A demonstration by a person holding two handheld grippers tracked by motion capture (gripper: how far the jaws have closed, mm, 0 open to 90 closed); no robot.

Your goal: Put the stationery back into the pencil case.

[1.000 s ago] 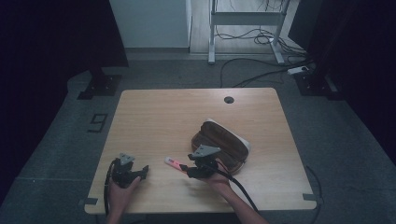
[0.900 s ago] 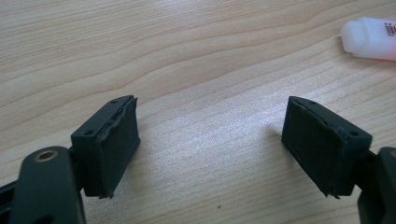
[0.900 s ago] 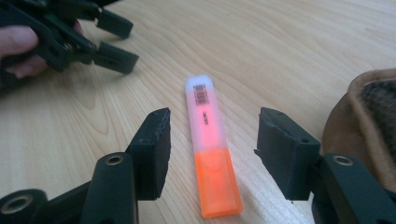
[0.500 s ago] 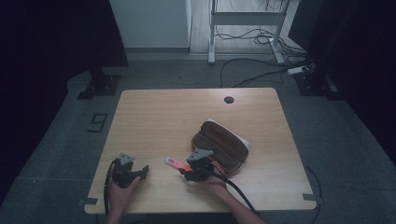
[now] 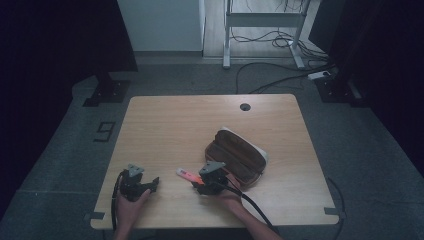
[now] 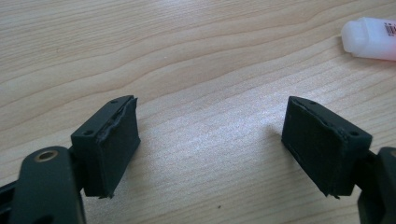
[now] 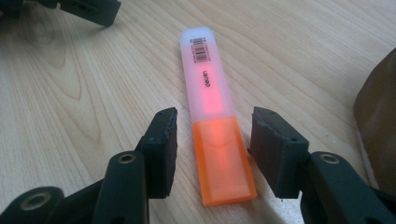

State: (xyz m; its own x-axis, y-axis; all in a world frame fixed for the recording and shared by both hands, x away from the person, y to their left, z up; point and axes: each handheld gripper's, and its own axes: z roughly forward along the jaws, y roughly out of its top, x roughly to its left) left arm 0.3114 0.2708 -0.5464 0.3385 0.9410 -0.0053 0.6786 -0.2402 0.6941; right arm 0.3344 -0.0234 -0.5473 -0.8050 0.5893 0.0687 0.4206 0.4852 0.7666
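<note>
Light wooden table (image 5: 165, 125): orange-capped pink highlighter (image 7: 211, 116) between spread right gripper (image 7: 212, 149) jaws, ungrasped; left gripper (image 6: 212, 149) nearby, released.

Highlighter (image 5: 188, 176) left of pouch (image 5: 236, 156) (on table (image 5: 200, 120))

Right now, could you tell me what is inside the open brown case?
The case lies open on the table, showing a dark brown lining. Nothing can be made out in it; the right gripper covers its near corner.
</note>
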